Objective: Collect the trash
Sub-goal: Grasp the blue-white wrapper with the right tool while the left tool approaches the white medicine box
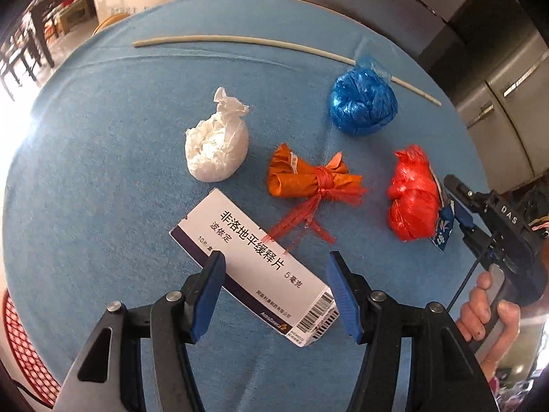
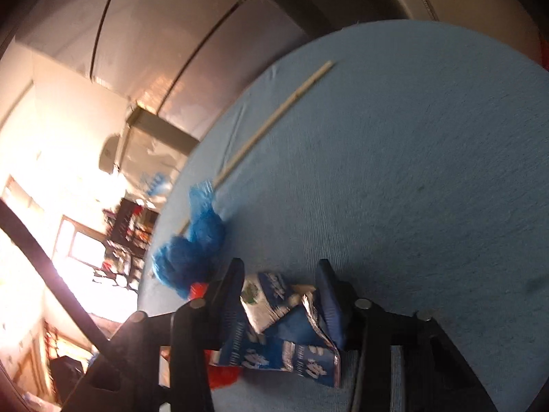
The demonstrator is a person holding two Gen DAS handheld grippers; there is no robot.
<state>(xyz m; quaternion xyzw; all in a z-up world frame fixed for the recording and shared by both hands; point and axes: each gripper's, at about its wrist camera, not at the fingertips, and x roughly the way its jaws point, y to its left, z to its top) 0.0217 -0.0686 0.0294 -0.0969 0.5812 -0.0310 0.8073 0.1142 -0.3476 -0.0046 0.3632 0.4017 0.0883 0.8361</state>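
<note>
In the left wrist view a white medicine box (image 1: 254, 261) lies slantwise on the blue cloth, and my left gripper (image 1: 276, 267) stands open astride its near end. Beyond it lie a white bag bundle (image 1: 216, 147), an orange bundle tied with red net (image 1: 308, 178), a red bag (image 1: 411, 192) and a blue bag (image 1: 363, 103). My right gripper (image 1: 456, 206) sits just right of the red bag. In the right wrist view the right gripper (image 2: 279, 274) is shut on a crumpled blue and white wrapper (image 2: 274, 309), low over the cloth.
A long pale stick (image 1: 274, 43) lies along the far side of the blue-covered table (image 1: 103, 171), partly under the blue bag (image 2: 192, 250). A red mesh basket (image 1: 20, 343) shows at the lower left. A hand (image 1: 490, 316) holds the right gripper's handle.
</note>
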